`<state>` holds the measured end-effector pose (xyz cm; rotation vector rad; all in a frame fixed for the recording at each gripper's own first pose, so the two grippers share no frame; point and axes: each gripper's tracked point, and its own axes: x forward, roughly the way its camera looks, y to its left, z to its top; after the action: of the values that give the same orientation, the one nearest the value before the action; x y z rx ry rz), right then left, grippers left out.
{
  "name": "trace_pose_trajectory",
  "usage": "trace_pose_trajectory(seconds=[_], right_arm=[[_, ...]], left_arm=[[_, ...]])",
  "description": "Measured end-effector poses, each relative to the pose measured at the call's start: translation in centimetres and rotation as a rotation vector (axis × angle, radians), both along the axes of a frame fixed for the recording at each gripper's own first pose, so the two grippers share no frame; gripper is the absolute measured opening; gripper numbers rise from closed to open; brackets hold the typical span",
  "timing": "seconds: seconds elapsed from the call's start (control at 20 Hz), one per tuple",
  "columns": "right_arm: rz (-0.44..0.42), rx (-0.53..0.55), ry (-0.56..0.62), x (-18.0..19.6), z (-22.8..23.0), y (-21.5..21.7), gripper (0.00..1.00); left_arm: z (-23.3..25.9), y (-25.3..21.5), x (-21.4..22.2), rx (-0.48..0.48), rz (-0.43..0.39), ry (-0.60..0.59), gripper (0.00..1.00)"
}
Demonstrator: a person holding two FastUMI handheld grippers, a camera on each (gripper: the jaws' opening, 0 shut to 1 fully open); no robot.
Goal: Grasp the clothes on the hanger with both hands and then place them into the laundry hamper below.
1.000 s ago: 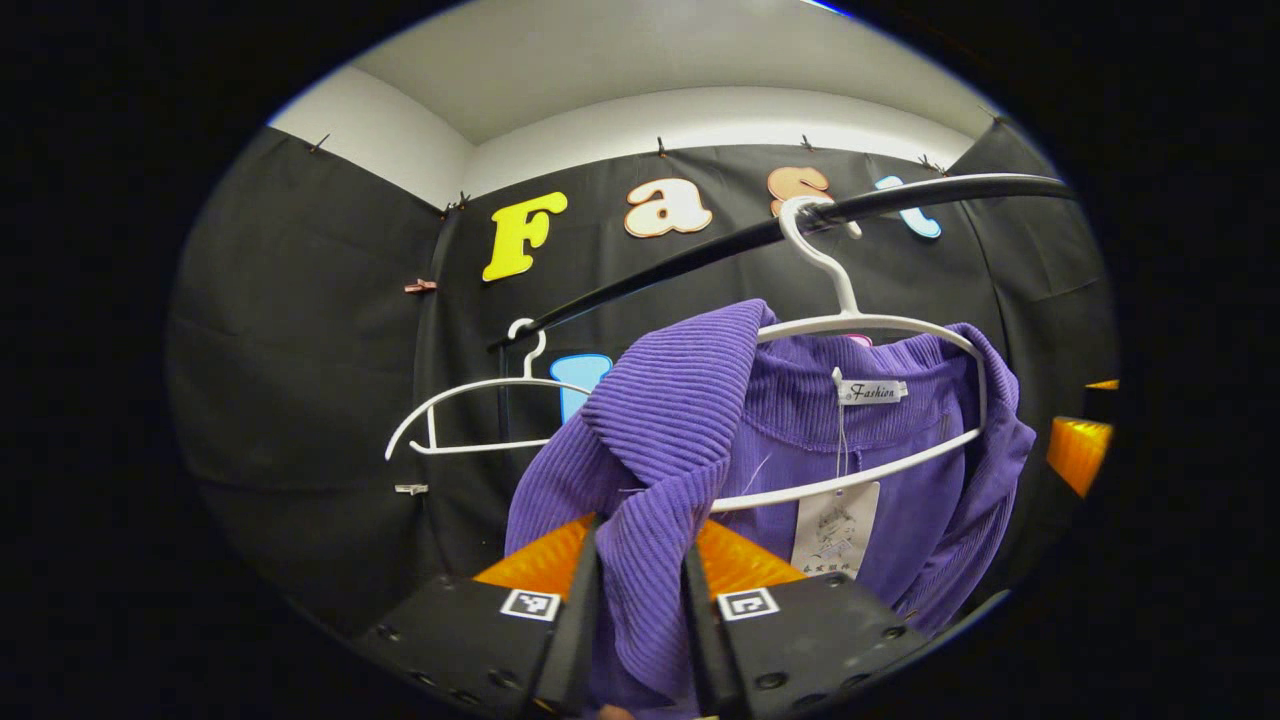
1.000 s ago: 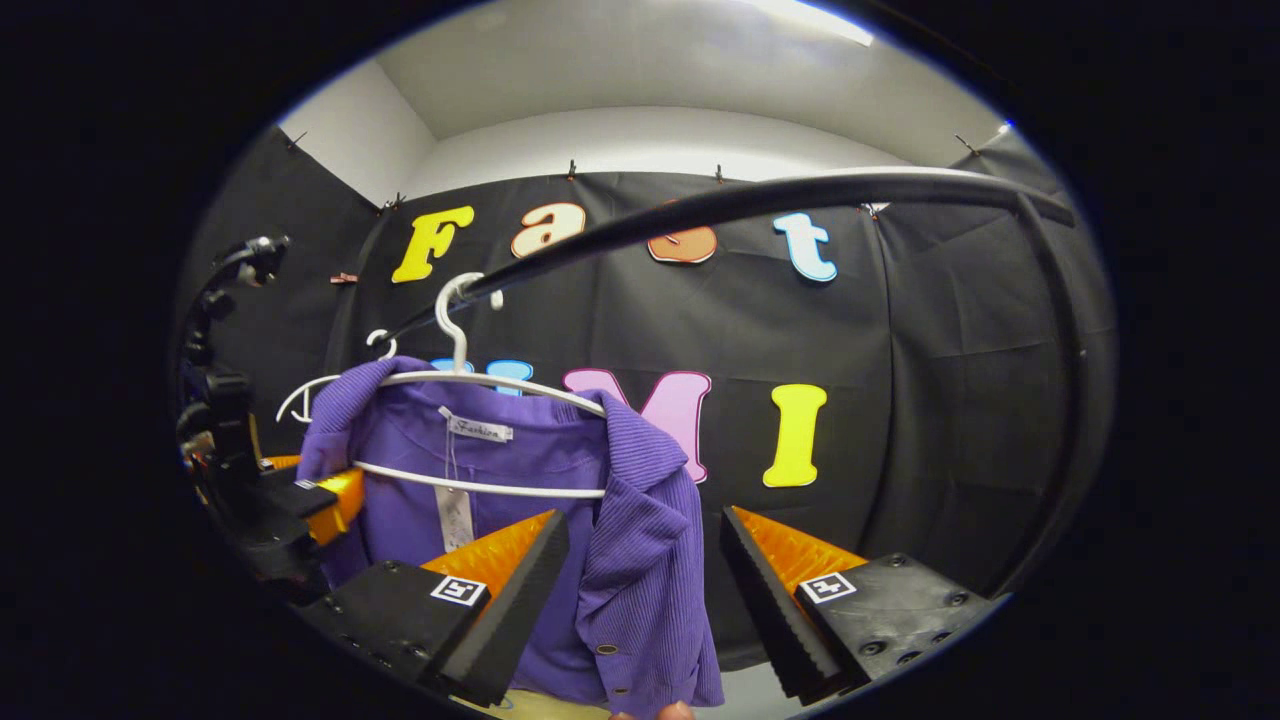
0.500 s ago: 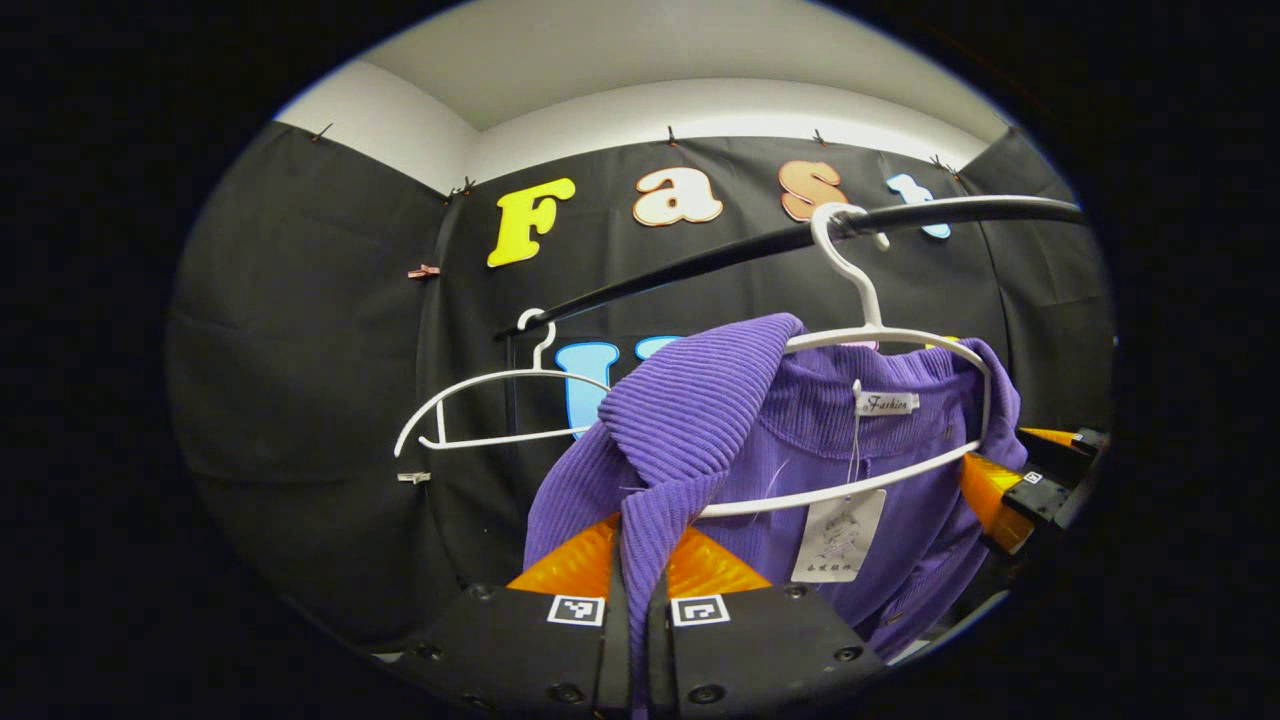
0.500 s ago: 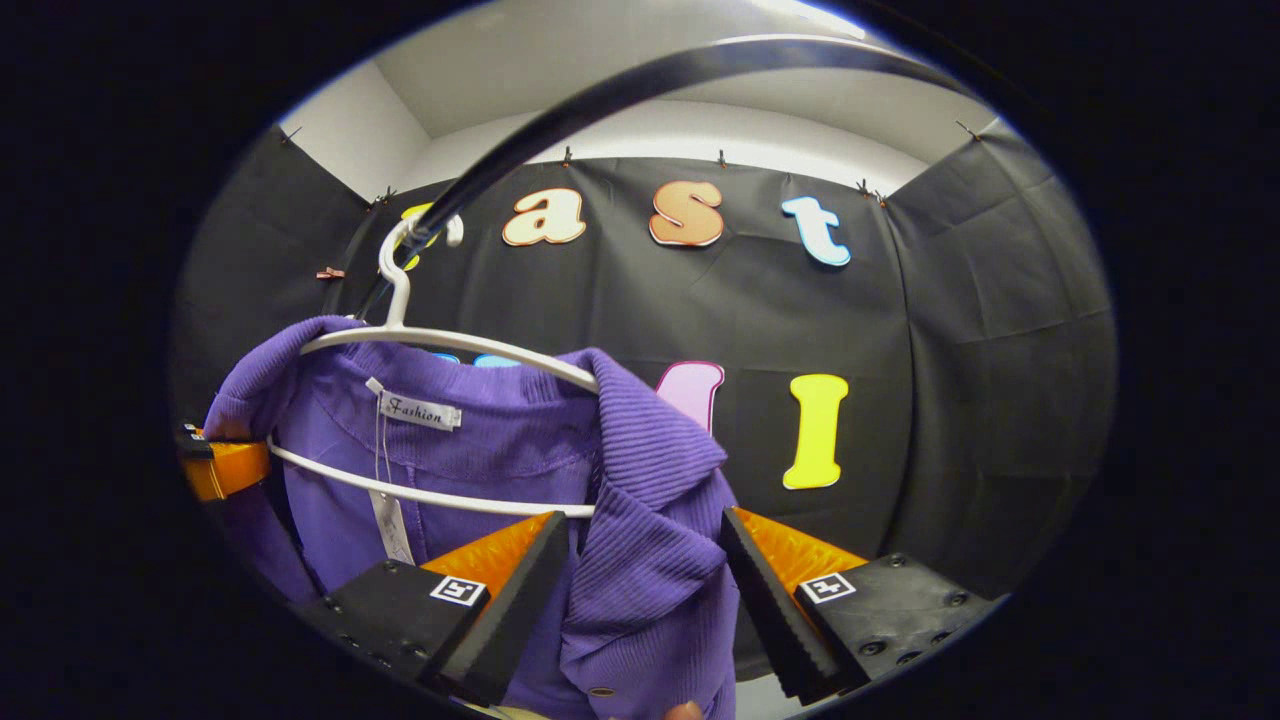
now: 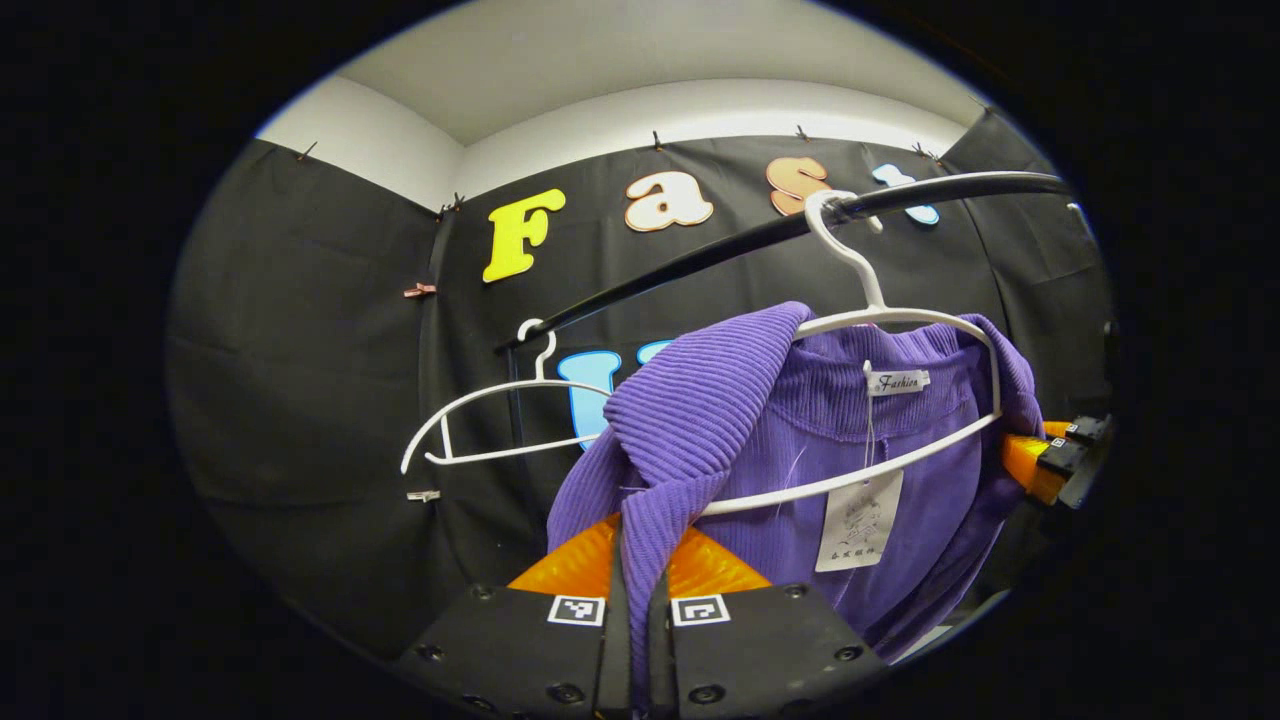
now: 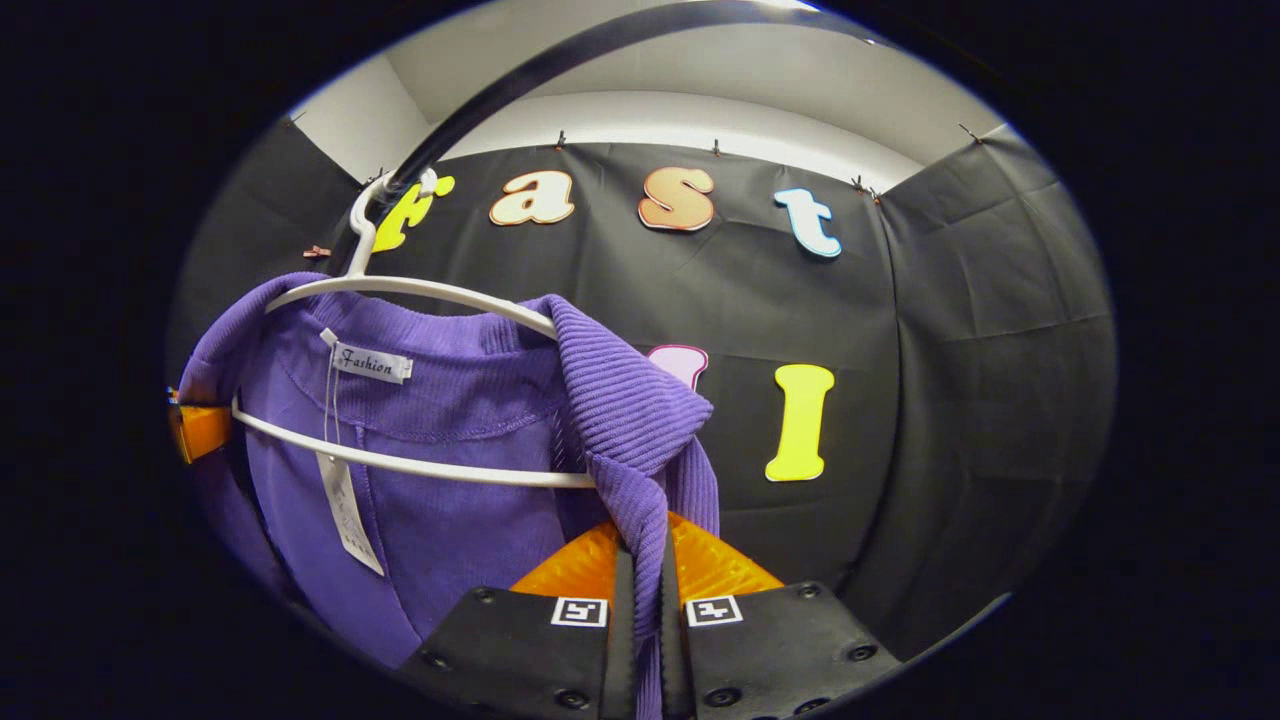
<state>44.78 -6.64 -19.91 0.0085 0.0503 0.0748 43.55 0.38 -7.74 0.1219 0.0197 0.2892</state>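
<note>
The purple ribbed garment [image 5: 870,440] hangs on a white hanger [image 5: 900,320] whose hook sits over the black rail [image 5: 700,260]. In the left gripper view, the left gripper [image 5: 632,640] sits at the bottom centre with both fingers pressed together on a fold of the garment's near shoulder; the fabric runs up from between the fingers to the hanger arm. In the right gripper view, the right gripper [image 6: 647,640] is likewise clamped on the garment [image 6: 450,450], pinching a strip of fabric that descends from the shoulder draped over the hanger's end [image 6: 400,290]. Each gripper therefore holds one shoulder of the same garment, directly below the hanger's lower bar.

Count: one garment, two white hangers, one rail. The second hanger [image 5: 480,420] is bare and hangs farther along the rail, well apart from the loaded one, seen in the left gripper view. One sewn neck label [image 5: 897,381] and one paper tag [image 5: 858,520] hang inside the collar; both also appear in the right gripper view, the tag [image 6: 345,510] dangling below the lower bar.

The opposite gripper appears at the far edge of each view, beside the garment's other shoulder: the right gripper [image 5: 1050,462] in the left gripper view, part of the left gripper [image 6: 200,428] in the right gripper view
</note>
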Motion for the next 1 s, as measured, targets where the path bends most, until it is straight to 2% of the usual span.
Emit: trace_pose_trajectory(seconds=[0.05, 0.15, 0.3, 0.35, 0.4, 0.65, 0.8, 0.85, 0.9, 1.0], right_arm=[[0.004, 0.011, 0.006, 0.6, 0.6, 0.1, 0.05], [-0.011, 0.016, -0.015, -0.1, 1.4, -0.6, 0.05], [-0.093, -0.032, -0.139, -0.3, 5.4, -3.6, 0.05], [-0.108, -0.051, -0.164, -0.4, 6.0, -4.2, 0.0], [-0.12, -0.061, -0.184, -0.4, 6.7, -4.7, 0.05], [-0.198, -0.085, -0.285, 1.0, 9.9, -7.3, 0.04], [-0.268, -0.104, -0.285, 2.6, 9.6, -8.7, 0.04], [-0.281, -0.11, -0.27, 3.0, 9.0, -8.7, 0.0], [-0.289, -0.112, -0.256, 3.5, 8.4, -8.7, 0.04], [-0.298, -0.11, -0.23, 4.7, 7.1, -8.9, 0.04]], left_arm=[[-0.2, -0.3, 0.1, -0.013, -0.02, 0.008, 0.1], [-0.4, 0.0, 0.4, -0.036, -0.04, 0.024, 0.1], [1.1, 1.5, -0.1, -0.026, 0.013, 0.0, 0.05], [1.5, 1.7, -0.1, -0.032, 0.014, -0.005, 0.06], [1.8, 1.8, 0.1, -0.044, 0.009, -0.003, 0.06], [2.3, 2.2, 0.4, -0.05, -0.024, 0.027, 0.06], [2.9, 2.1, 0.2, -0.035, -0.027, 0.025, 0.05], [3.1, 2.2, 0.1, -0.037, -0.028, 0.022, 0.05], [3.2, 2.3, 0.1, -0.039, -0.028, 0.022, 0.05], [3.7, 2.5, 0.0, -0.043, -0.032, 0.02, 0.05]])
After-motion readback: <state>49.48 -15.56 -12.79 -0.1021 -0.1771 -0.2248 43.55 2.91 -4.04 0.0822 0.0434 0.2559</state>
